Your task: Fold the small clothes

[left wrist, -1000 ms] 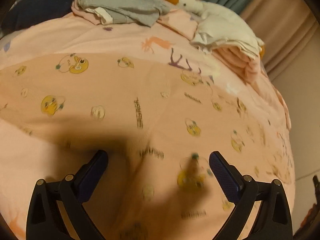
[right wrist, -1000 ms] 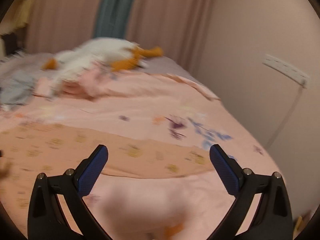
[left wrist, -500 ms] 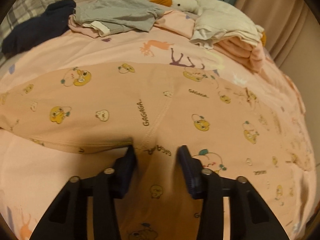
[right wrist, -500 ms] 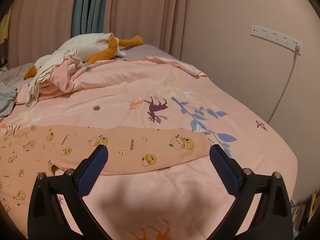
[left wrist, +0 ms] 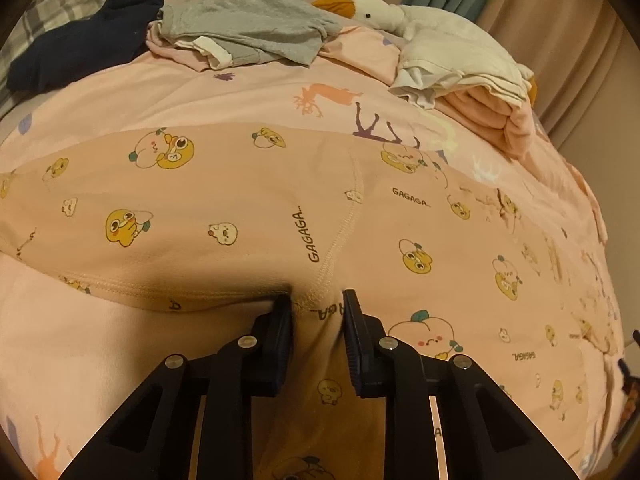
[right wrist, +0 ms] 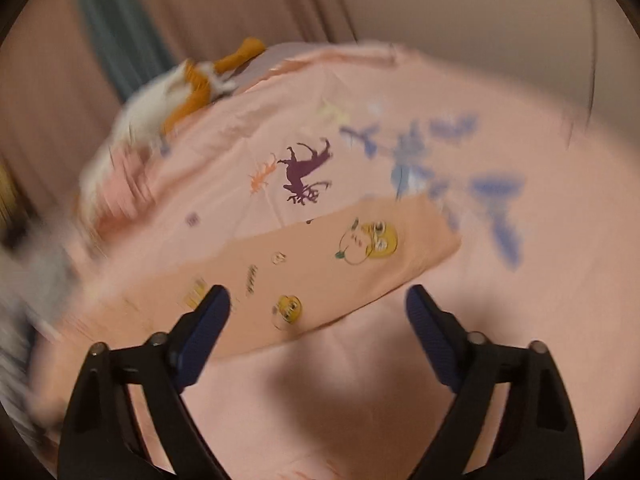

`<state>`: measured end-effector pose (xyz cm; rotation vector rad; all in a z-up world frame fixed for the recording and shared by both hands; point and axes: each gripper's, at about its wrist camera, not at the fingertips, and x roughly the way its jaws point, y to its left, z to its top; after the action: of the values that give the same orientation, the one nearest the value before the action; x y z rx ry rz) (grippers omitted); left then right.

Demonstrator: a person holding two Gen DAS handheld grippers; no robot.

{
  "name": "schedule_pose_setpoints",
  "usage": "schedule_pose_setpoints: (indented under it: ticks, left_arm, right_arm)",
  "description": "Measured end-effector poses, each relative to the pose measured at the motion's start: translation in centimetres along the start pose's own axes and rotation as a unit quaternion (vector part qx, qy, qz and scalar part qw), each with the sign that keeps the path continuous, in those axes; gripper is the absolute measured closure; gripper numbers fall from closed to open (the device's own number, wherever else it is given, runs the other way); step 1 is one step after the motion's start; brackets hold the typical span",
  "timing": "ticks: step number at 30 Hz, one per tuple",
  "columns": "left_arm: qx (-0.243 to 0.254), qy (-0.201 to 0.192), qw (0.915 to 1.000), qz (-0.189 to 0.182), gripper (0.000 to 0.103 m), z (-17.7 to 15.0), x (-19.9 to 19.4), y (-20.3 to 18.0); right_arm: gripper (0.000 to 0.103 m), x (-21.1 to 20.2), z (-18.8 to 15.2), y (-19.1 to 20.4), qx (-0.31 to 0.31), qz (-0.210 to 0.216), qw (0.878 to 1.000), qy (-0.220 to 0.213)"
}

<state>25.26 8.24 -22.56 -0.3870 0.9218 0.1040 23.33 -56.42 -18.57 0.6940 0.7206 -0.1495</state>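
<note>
On the bed, left gripper (left wrist: pixel 317 312) closing on printed trousers (left wrist: pixel 248 208)

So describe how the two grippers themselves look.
Both are black plastic two-finger tools with angular, cut-out arms and round silver pivot screws. The left gripper has black ribbed pads. The right gripper has dark blue textured pads. No cables, markings, hands or sleeves show in either view.

Left gripper (left wrist: pixel 316 312): black angular frame, triangular cut-outs, silver screws at pivots, dark ribbed pads. Right gripper (right wrist: pixel 318 308): same black frame, silver screws, blue ribbed pads.
</note>
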Motion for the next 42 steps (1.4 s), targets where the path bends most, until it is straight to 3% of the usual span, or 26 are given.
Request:
schedule_pose_setpoints:
  ticks: [3,5,6,9,11,14,20,21,23,24,30,35,39,42]
  left_arm:
    - [0.005,-0.002,1.0000,0.003,0.079,-0.1,0.0,-0.1]
    - [0.002,-0.002,1.0000,-0.002,0.079,0.0,0.0,0.1]
    - [-0.001,-0.002,1.0000,-0.006,0.079,0.0,0.0,0.3]
    - [-0.006,0.000,0.9998,-0.016,0.079,0.1,0.0,0.6]
    - [-0.007,0.000,0.9998,-0.017,0.079,0.1,0.1,0.6]
    - [0.000,-0.002,1.0000,-0.009,0.079,0.0,0.1,0.3]
    - [0.001,-0.002,1.0000,-0.007,0.079,0.0,0.1,0.3]
    - [-0.001,-0.002,1.0000,-0.009,0.079,0.0,0.0,0.3]
    - [-0.003,-0.003,0.9999,-0.011,0.079,0.0,0.0,0.4]
    - [-0.003,-0.004,0.9999,-0.010,0.079,0.0,0.0,0.4]
    - [-0.001,-0.012,0.9998,0.018,0.081,0.0,0.1,-0.2]
    - [-0.021,-0.009,0.9997,-0.010,0.082,0.2,0.1,1.0]
    - [-0.040,-0.005,0.9980,-0.047,0.082,0.4,0.2,2.1]
    - [-0.074,-0.009,0.9938,-0.083,0.082,0.3,0.5,3.1]
  right_arm:
    - [0.017,1.1,0.7,-3.0,0.090,0.068,0.994,0.002]
    - [0.023,2.1,0.9,-3.7,0.117,0.084,0.990,0.005]
    - [0.027,3.0,0.9,-4.1,0.130,0.080,0.988,0.009]
    - [0.055,4.1,0.4,-4.7,0.141,0.049,0.988,0.027]
    - [0.054,3.6,0.3,-5.1,0.153,0.070,0.986,0.018]
    - [0.053,2.1,0.5,-6.2,0.182,0.026,0.983,-0.010]
    - [0.051,3.1,1.0,-6.3,0.189,0.036,0.981,-0.012]
    - [0.056,3.7,1.3,-5.9,0.182,0.027,0.983,-0.015]
    - [0.079,4.5,1.8,-5.7,0.162,-0.002,0.987,-0.020]
    - [0.096,5.0,1.8,-5.6,0.156,-0.031,0.987,-0.017]
    - [0.096,3.6,2.3,-5.8,0.177,0.017,0.984,-0.018]
    - [0.096,0.7,2.5,-0.1,0.116,0.065,0.991,-0.035]
    - [0.096,-0.8,1.3,9.8,0.028,0.117,0.992,-0.027]
    - [0.096,-0.2,-0.9,18.2,-0.033,0.159,0.987,-0.007]
